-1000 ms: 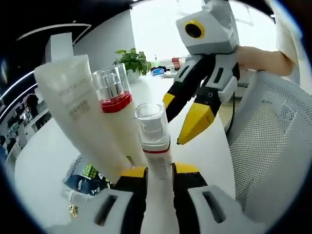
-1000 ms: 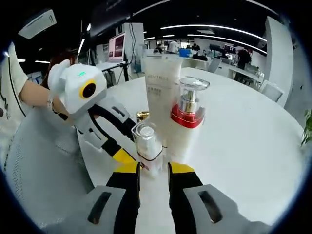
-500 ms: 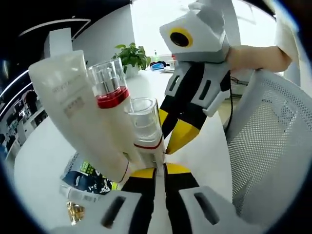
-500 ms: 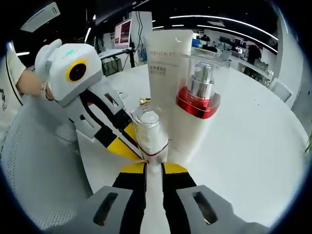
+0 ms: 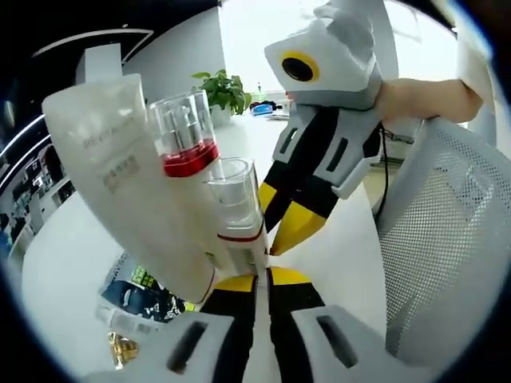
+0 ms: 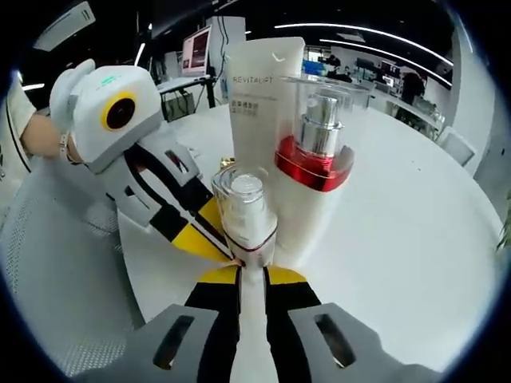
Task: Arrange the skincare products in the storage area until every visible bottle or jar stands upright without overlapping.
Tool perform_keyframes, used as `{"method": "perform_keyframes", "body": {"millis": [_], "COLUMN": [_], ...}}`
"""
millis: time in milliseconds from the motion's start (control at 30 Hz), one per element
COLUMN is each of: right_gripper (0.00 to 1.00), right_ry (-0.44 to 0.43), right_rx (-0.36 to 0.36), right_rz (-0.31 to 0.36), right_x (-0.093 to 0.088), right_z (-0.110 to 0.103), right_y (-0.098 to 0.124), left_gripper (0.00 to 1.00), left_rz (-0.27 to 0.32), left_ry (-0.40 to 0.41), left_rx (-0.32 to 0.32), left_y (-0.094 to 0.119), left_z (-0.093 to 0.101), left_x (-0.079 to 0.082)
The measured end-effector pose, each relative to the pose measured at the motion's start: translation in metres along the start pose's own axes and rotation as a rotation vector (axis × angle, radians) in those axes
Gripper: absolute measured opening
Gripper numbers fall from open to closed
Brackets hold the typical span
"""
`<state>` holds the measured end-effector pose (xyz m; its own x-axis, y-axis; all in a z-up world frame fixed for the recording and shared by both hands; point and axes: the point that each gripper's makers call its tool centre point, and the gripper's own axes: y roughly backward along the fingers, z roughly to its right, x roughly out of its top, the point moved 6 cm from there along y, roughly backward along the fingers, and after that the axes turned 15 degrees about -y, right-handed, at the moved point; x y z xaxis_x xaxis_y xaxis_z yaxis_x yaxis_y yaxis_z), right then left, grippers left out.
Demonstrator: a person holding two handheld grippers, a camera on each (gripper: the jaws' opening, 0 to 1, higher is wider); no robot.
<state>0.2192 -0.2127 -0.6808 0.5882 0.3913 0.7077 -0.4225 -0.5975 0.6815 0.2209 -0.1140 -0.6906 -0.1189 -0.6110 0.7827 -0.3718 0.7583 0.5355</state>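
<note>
Small pump bottle (image 5: pixel 239 219) (image 6: pixel 247 211), clear cap, red band at the neck: centre of both views, upright, its base pinched between the jaws of both tools. Left gripper (image 5: pixel 257 281), jaws pressed onto the bottle's lower body at bottom centre of the left gripper view; seen again at left of the right gripper view (image 6: pixel 209 242), yellow tips meeting the bottle from that side. Right gripper (image 6: pixel 252 276), jaws likewise closed on the bottle's foot; its yellow tips reach the bottle from the right in the left gripper view (image 5: pixel 287 227). Tall pump bottle (image 5: pixel 188 148) (image 6: pixel 315 152), red collar, just behind and touching or nearly touching the small one. White tube (image 5: pixel 120 167) (image 6: pixel 263 96), standing on its cap, close behind both. Sachets (image 5: pixel 140 295) lying flat, lower left of the left gripper view. White table (image 6: pixel 415 239) beneath; mesh chair (image 5: pixel 447 231) at right. Handling advice: keep the small bottle vertical, set it down clear of its neighbours, let go with one tool first, and watch for tipping.
</note>
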Motion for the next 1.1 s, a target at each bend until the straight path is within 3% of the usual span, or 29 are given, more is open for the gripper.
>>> {"method": "perform_keyframes", "body": {"millis": [667,1100], "right_gripper": [0.10,0.13], "right_ry": [0.005,0.010], "right_rx": [-0.015,-0.018], "right_rz": [0.009,0.050], "right_x": [-0.001,0.008], "right_z": [0.002,-0.008], "right_y": [0.000,0.016], "left_gripper": [0.03,0.07], "left_rz": [0.004,0.003], "left_ry": [-0.009,-0.010], "left_rx": [0.018,0.041], "left_y": [0.002,0.031], "left_z": [-0.003,-0.010], "left_x": [0.002,0.008]}}
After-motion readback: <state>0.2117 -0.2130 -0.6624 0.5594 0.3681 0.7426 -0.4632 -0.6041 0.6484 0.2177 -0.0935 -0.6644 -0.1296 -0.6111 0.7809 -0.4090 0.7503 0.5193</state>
